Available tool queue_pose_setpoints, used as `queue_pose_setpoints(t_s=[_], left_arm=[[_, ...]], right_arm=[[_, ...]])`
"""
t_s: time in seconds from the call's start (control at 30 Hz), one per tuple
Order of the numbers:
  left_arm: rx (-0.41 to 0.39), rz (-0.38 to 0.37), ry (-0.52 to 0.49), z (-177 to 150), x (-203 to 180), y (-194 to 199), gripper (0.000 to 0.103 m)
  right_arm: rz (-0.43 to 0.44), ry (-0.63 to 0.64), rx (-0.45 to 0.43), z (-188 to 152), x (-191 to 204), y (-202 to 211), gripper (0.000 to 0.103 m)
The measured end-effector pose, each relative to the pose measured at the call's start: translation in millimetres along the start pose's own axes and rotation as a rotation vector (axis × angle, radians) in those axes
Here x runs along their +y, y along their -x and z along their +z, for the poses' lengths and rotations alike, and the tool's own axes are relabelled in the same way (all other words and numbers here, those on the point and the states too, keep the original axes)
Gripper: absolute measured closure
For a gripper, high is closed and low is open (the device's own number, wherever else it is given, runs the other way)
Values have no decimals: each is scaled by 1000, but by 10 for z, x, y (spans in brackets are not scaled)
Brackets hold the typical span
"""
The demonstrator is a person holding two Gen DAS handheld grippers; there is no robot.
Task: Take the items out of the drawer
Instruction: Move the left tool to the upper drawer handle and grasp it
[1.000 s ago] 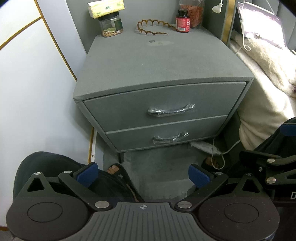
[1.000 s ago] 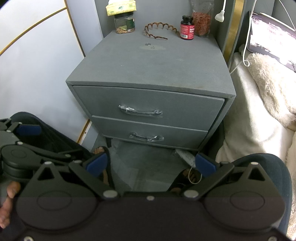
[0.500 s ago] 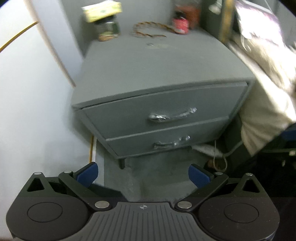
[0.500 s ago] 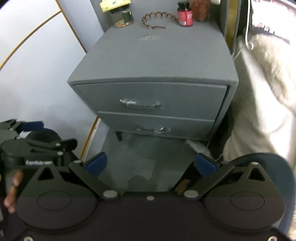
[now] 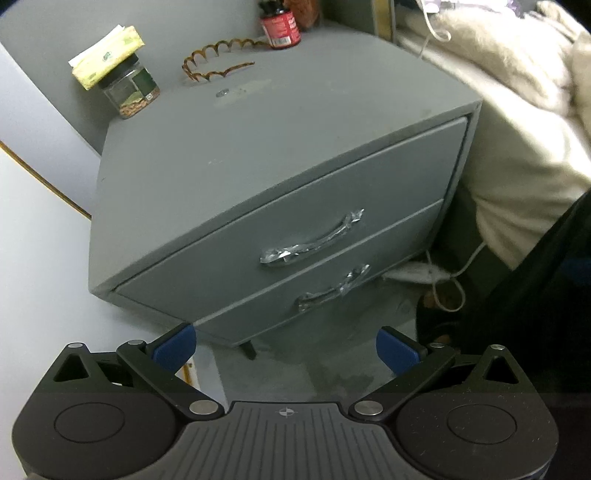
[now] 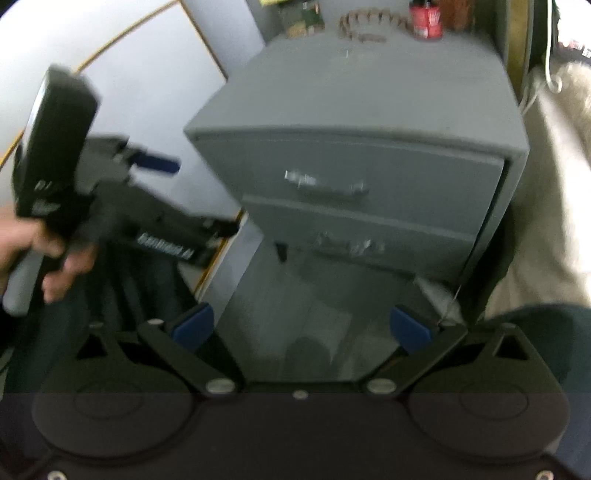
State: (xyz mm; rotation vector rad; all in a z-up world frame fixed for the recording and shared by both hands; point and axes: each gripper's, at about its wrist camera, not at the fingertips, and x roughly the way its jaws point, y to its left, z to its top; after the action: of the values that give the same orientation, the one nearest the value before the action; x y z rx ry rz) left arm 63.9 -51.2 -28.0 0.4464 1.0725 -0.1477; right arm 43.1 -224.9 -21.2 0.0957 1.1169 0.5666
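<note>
Drawers shut, both grippers short of the nightstand (image 5: pixel 229 155), with nothing yet taken out.

Left wrist view: the left gripper (image 5: pixel 286 345) hangs with jaws wide and empty, tilted toward the grey cabinet. The top drawer (image 5: pixel 295 229) and bottom drawer (image 5: pixel 332 284) are closed, each with a plastic-wrapped metal handle; the top handle (image 5: pixel 314 242) sits just above the lower handle (image 5: pixel 334 288). On the cabinet top stand a jar (image 5: pixel 131 92), a hairband (image 5: pixel 214 62) and a red bottle (image 5: pixel 280 27). A blanket (image 5: pixel 517 110) lies to the right.

Right wrist view, blurred: the right gripper (image 6: pixel 301 328) also shows jaws wide, holding nothing, facing the drawer fronts from well back. A hand (image 6: pixel 48 254) grips the left tool at the picture's left edge.

The items are out of sight behind the closed fronts. The step in hand appears to be the approach to a handle. Done well, one gripper should line up square with the bar, close across its middle, and pull straight out, since the slick wrap may let the pads slip.
</note>
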Motion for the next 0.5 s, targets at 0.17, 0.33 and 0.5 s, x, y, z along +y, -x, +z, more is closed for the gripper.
queue_pose_setpoints(t_s=[0.17,0.33,0.5], left_arm=[[13,-24,-39,76,-48,-130,4],[-14,-29,-183,120,-216,-370,30],[-132,-100,-335,89,-389,-593,31]], right_arm=[[33,13,-40,-55,26,59,1],[43,-10,-62,-44,29,72,1],[73,-41,-88,-36,-18,125,1]])
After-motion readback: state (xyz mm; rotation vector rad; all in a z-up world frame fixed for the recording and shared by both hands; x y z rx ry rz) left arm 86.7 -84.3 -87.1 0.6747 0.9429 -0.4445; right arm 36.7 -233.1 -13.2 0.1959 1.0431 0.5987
